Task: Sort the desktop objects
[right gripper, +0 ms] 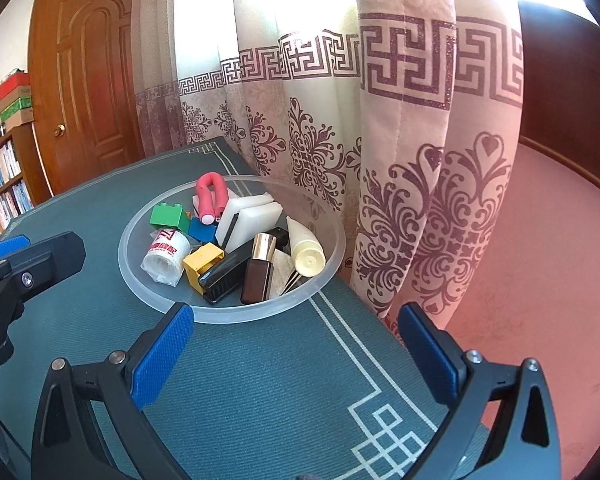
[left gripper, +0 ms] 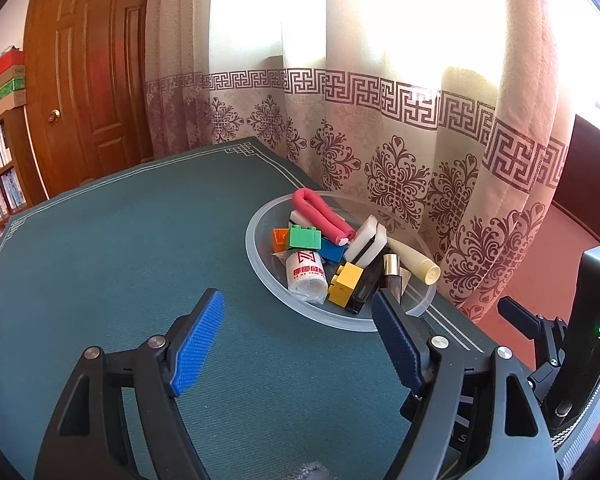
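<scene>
Both my grippers, left (left gripper: 298, 340) and right (right gripper: 296, 344), gape empty; bowl (right gripper: 148, 276) at twelve o'clock; I'd pinch the light, stiff yellow brick (right gripper: 204, 261) by its sides.

My clear plastic bowl (right gripper: 140, 280) sits near the far right corner of the green tabletop (left gripper: 120, 260), close to its right edge by the curtain. Everything is heaped inside it: a bent pink foam roller (right gripper: 210, 196) at the back, a green brick (right gripper: 170, 218) and a blue brick (right gripper: 203, 230) beside it, white foam blocks (right gripper: 252, 216), a wrapped white roll (right gripper: 166, 258) lying on its side, a yellow brick (right gripper: 204, 264), a black case (right gripper: 226, 276), a brown bottle with a gold cap (right gripper: 258, 276), and a cream tube (right gripper: 306, 248).
</scene>
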Demonstrator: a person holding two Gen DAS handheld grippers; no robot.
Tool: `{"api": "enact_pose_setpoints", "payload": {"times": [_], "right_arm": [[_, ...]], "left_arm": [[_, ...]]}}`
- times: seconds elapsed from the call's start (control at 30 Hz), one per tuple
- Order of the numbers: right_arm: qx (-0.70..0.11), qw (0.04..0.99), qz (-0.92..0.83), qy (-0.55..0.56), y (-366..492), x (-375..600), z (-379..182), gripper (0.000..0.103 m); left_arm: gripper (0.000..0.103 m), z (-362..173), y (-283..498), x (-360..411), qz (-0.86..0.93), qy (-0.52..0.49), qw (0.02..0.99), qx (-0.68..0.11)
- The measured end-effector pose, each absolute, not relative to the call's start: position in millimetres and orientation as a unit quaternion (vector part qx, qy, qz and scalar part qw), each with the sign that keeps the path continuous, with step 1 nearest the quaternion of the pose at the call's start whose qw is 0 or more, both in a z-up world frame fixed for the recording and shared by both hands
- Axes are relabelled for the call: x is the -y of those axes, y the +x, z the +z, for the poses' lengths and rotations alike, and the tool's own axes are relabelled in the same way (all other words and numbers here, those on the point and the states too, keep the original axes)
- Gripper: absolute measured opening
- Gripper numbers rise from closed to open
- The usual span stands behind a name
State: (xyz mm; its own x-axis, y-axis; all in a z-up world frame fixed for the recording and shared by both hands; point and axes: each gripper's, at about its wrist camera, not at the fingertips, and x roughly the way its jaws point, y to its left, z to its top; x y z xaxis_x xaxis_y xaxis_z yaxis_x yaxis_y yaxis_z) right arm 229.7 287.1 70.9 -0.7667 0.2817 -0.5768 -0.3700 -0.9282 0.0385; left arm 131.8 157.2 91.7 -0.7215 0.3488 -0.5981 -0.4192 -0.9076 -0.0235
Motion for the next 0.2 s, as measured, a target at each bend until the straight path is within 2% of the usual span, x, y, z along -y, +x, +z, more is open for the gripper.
{"api": "enact_pose_setpoints", "payload": {"times": [0.2], "right_arm": [[-0.076, 0.173, 0.936, -0.298, 227.9, -287.3, 67.9, 0.102]], "left_arm": [[0.080, 89.9, 130.8, -155.8, 0.924, -0.313, 0.210, -0.059]]}}
